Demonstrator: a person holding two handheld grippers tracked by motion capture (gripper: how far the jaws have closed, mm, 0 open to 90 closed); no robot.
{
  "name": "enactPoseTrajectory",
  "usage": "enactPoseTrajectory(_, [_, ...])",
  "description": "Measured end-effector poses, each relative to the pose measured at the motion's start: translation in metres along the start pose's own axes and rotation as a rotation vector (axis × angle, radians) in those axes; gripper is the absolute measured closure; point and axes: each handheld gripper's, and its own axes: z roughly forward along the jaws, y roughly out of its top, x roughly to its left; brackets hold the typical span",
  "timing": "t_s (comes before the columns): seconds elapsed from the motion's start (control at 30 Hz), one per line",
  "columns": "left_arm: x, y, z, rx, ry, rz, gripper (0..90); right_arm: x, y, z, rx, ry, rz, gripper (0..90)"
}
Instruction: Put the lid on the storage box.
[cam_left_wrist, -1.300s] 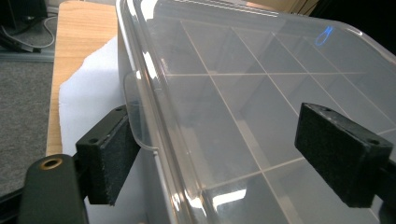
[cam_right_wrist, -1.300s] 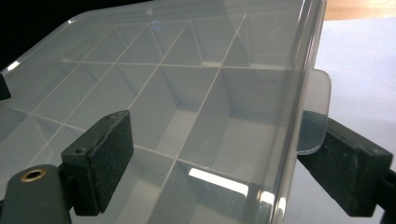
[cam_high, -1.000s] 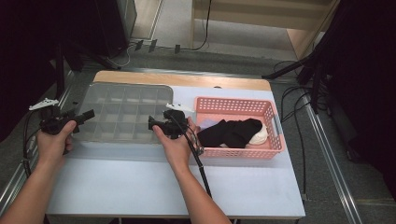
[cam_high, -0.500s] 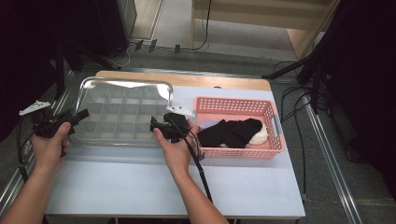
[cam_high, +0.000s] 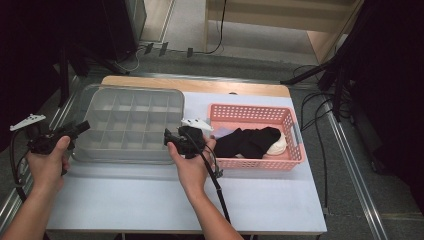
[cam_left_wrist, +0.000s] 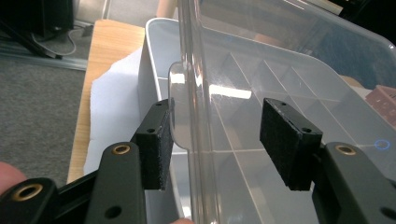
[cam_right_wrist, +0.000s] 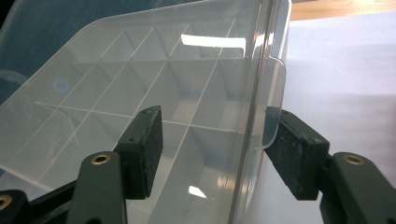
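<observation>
Overhead, the high view shows the left gripper (cam_high: 75, 129) at the left short end of the grey divided box (cam_high: 130, 125) and the right gripper (cam_high: 175, 138) at its right short end, so the box's long axis runs straight from one claw to the other. A clear lid (cam_high: 95, 100) lies over the box, lifted a little, with its rim showing beyond the box's far left corner. To the right stands a pink basket (cam_high: 295, 135) holding dark socks (cam_high: 250, 141), all on the white table (cam_high: 270, 200).

Next, the left gripper view: the lid's left edge (cam_left_wrist: 191, 93) rises between the two black pads, and its small tab (cam_left_wrist: 180, 107) sits just beside the left-hand pad (cam_left_wrist: 156, 144). The other pad stands apart from the plastic. These jaws have just been closing, with the lid's edge between them, but they aren't clamped on it.

Last, the right gripper view mirrors that. The lid's right edge (cam_right_wrist: 261, 70) runs between the pads, and its tab (cam_right_wrist: 275, 102) reaches the right-hand pad (cam_right_wrist: 292, 154); the left-hand pad hangs clear over the compartments. These jaws too have just been closing around the edge without gripping it.

Judging by this, each claw needs to pinch its own tab, both equally near.
</observation>
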Motion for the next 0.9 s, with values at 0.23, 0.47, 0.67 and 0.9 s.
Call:
enactPoseTrajectory(0.23, [-0.003,-0.004,-0.008,-0.011,-0.002,0.014,47.4,0.005,-0.006,-0.008,-0.021,-0.018,-0.022,38.8])
enactPoseTrajectory(0.47, [-0.004,-0.01,-0.015,-0.017,-0.005,0.026,47.9,0.007,-0.013,-0.012,-0.04,-0.023,-0.046,39.1])
enactPoseTrajectory(0.67, [-0.004,-0.014,-0.019,-0.03,-0.007,0.028,48.0,0.013,-0.016,-0.014,-0.031,-0.046,-0.075,36.7])
enactPoseTrajectory(0.9, [-0.001,-0.021,-0.02,-0.031,-0.016,0.015,48.0,0.011,-0.021,-0.015,-0.02,-0.025,-0.068,36.9])
